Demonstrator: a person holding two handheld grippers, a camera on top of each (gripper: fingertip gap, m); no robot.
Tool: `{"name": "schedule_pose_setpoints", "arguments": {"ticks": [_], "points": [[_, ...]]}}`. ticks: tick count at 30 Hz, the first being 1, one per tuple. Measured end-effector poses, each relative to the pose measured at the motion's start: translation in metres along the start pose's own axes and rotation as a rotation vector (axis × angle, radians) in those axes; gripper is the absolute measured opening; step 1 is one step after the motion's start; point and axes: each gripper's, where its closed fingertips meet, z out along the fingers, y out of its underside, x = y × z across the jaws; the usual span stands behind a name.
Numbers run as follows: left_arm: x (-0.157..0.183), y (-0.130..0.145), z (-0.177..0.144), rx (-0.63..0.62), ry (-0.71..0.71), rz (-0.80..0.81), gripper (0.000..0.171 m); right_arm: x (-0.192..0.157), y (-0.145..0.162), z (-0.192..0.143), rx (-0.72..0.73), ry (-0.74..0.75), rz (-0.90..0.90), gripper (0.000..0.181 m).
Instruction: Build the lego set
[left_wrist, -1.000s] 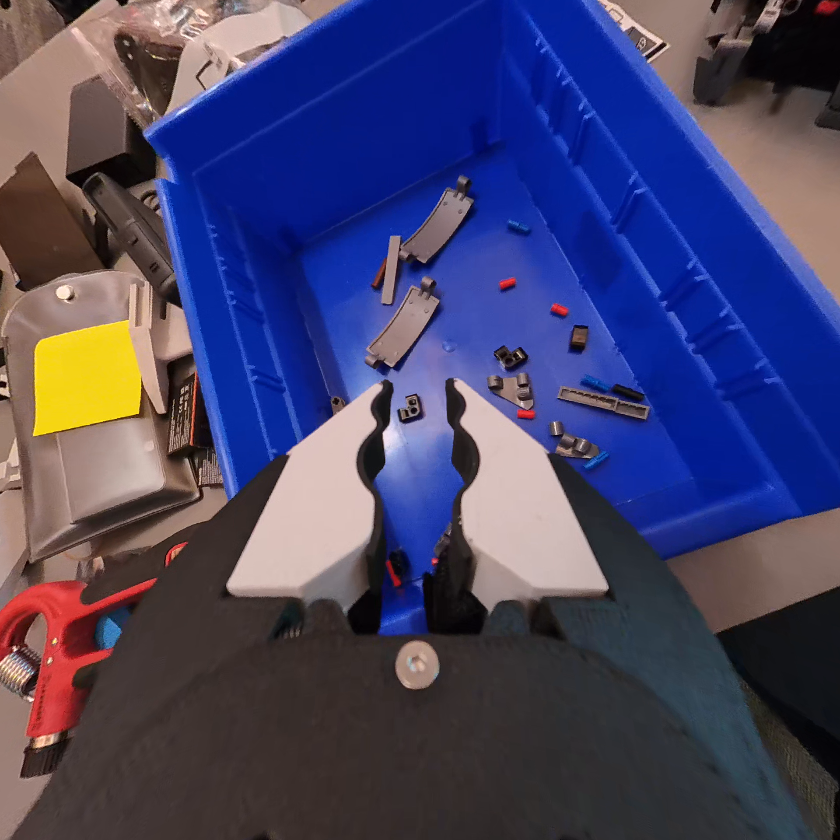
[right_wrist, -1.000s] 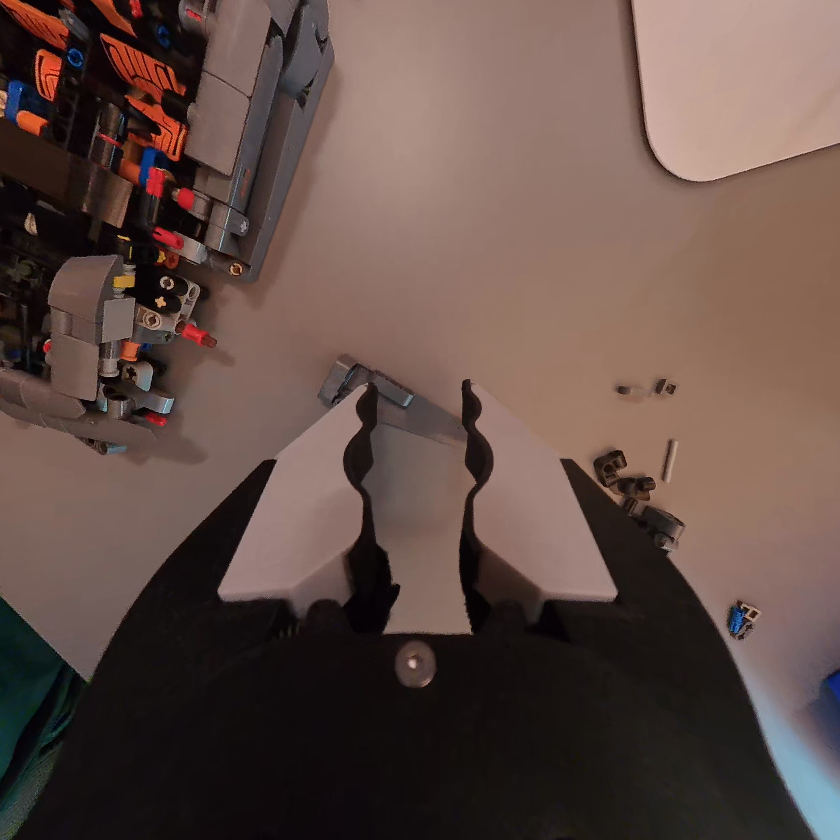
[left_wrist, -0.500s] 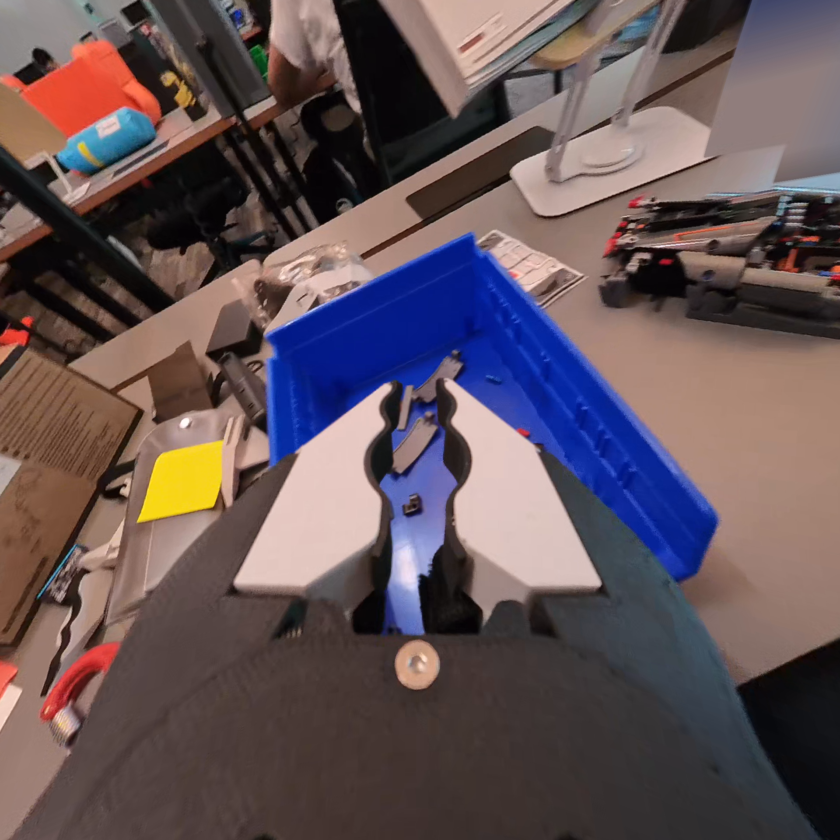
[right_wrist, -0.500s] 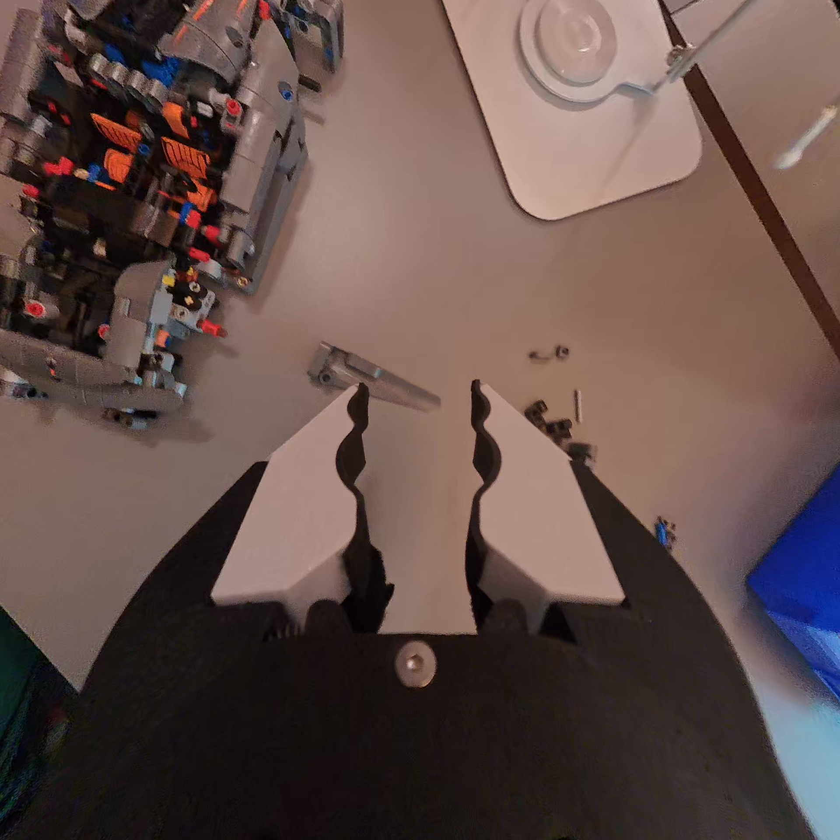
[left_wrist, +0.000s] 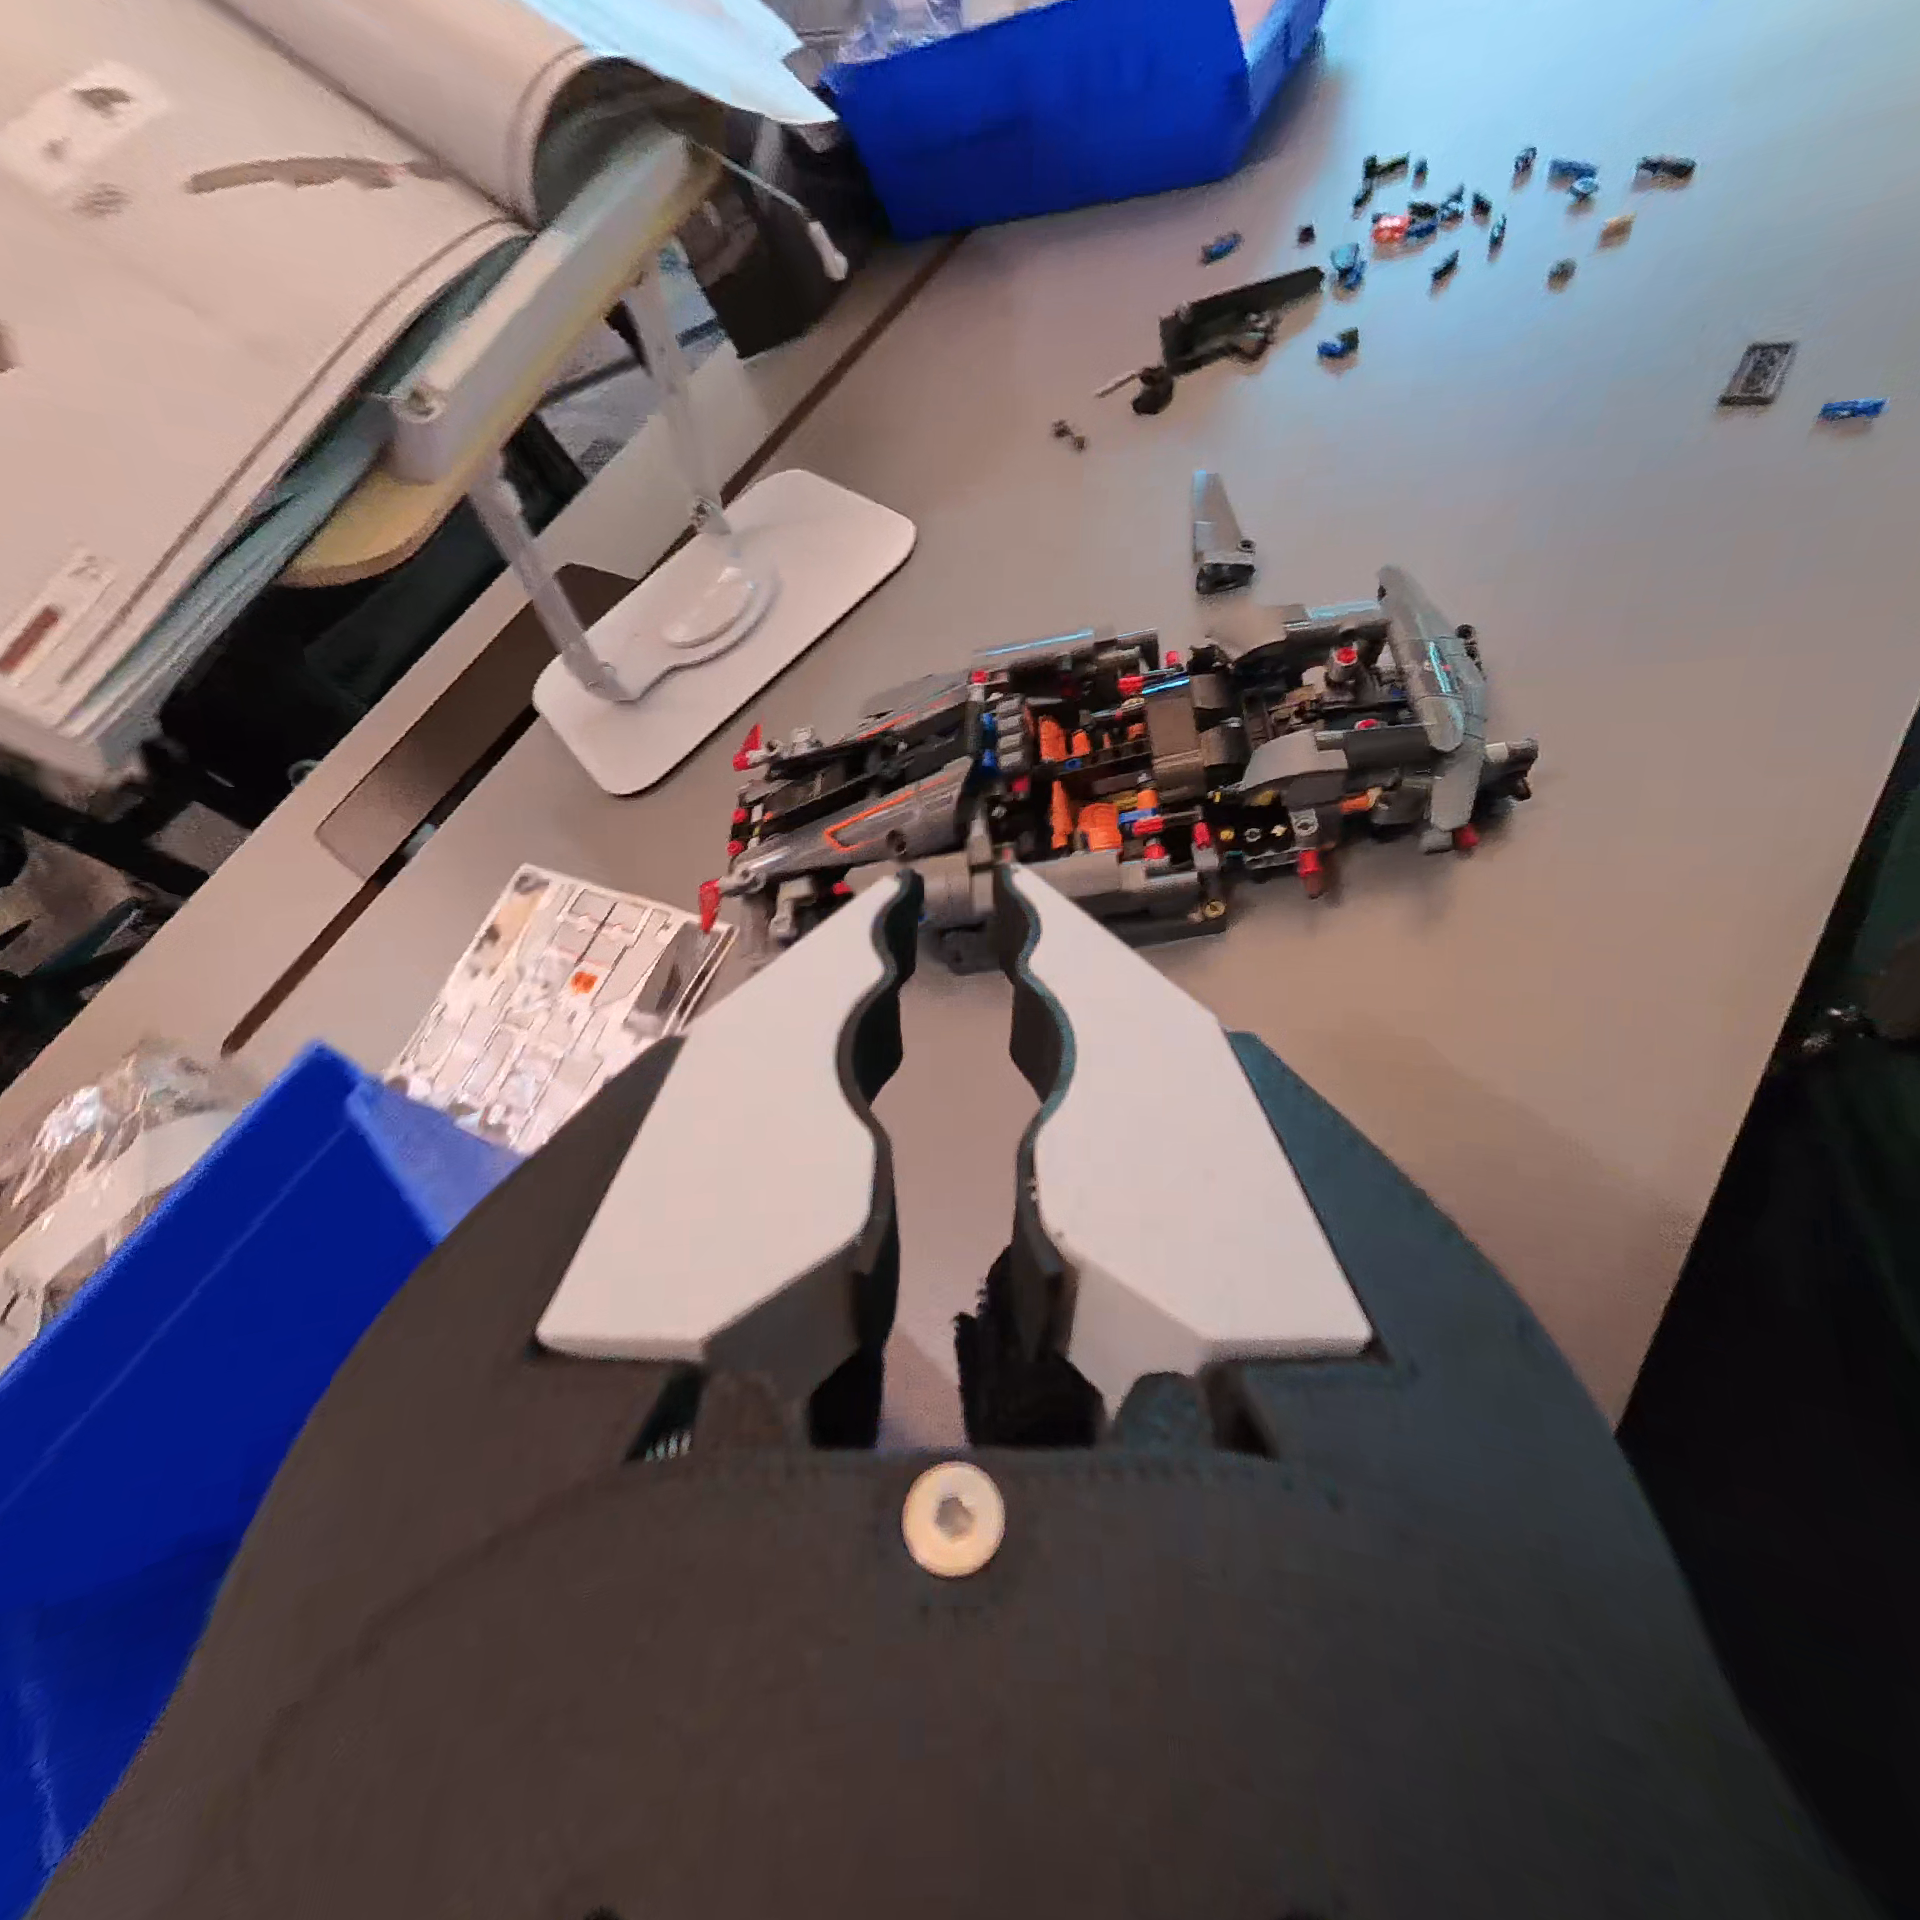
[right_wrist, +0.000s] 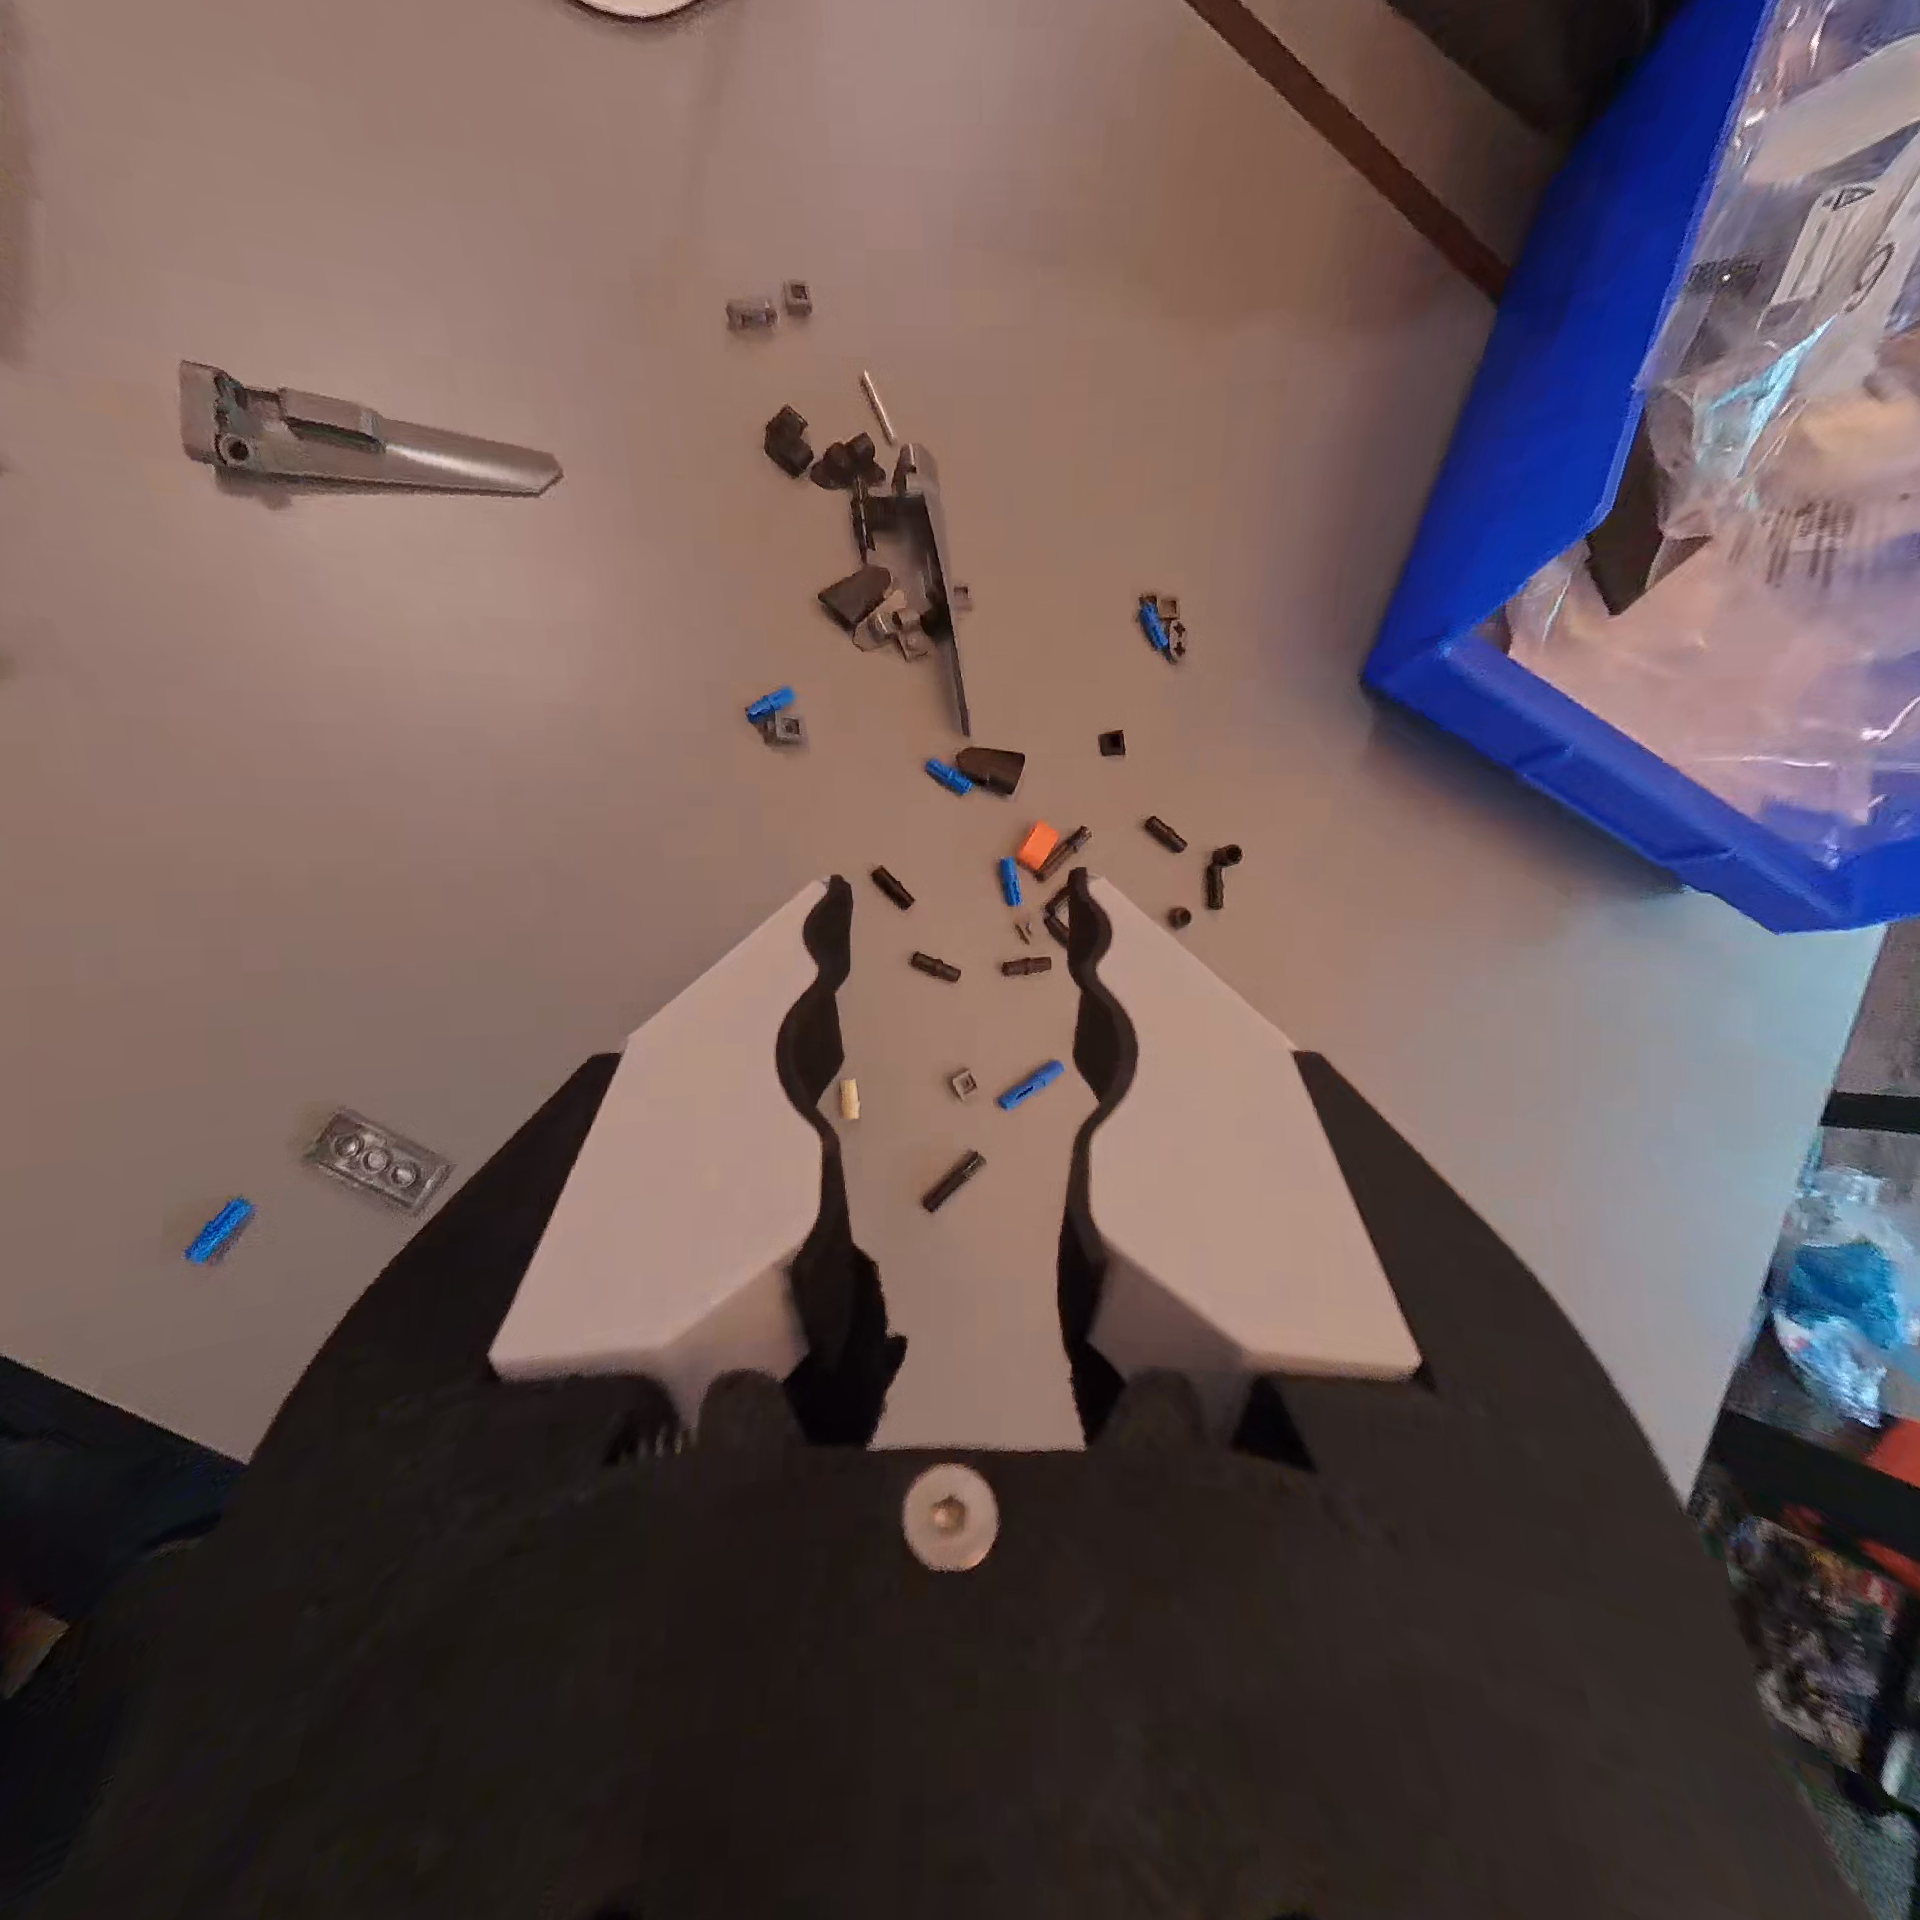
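Observation:
The partly built grey, black and orange lego car (left_wrist: 1122, 769) lies on the grey table. My left gripper (left_wrist: 956, 883) is open with a narrow gap and empty, held above the table and pointing at the car's near side. My right gripper (right_wrist: 956, 894) is open wide and empty, above a scatter of small black and blue pins (right_wrist: 1023, 1086), with an orange piece (right_wrist: 1036, 844) just past its tips. A grey and black sub-assembly (right_wrist: 914, 561) lies farther ahead. A long grey panel (right_wrist: 353, 447) lies at the left; it also shows in the left wrist view (left_wrist: 1221, 530).
A blue bin (left_wrist: 208, 1299) and a sticker sheet (left_wrist: 561, 987) sit beside my left gripper. An open instruction book (left_wrist: 260, 312) rests on a white stand (left_wrist: 727, 623). A second blue bin (right_wrist: 1558, 520) holds plastic bags. A grey plate (right_wrist: 379, 1162) lies left. The table edge runs at right. Tip to tip, the grippers are about 45 cm apart. My left tips are about 30 cm from the long grey panel (right_wrist: 353, 447), my right tips only 20 cm.
My left gripper has swung up and out of the blue bin, empty, to face the car. My right gripper has moved right from the long grey panel to over the loose pieces, jaws wider.

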Motion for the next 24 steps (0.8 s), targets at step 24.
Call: {"name": "schedule_pose_setpoints", "arguments": {"ticks": [24], "points": [[0.037, -0.065, 0.091, 0.046, 0.135, 0.02, 0.033, -0.021, -0.073, 0.083, 0.069, -0.214, -0.273, 0.0]]}}
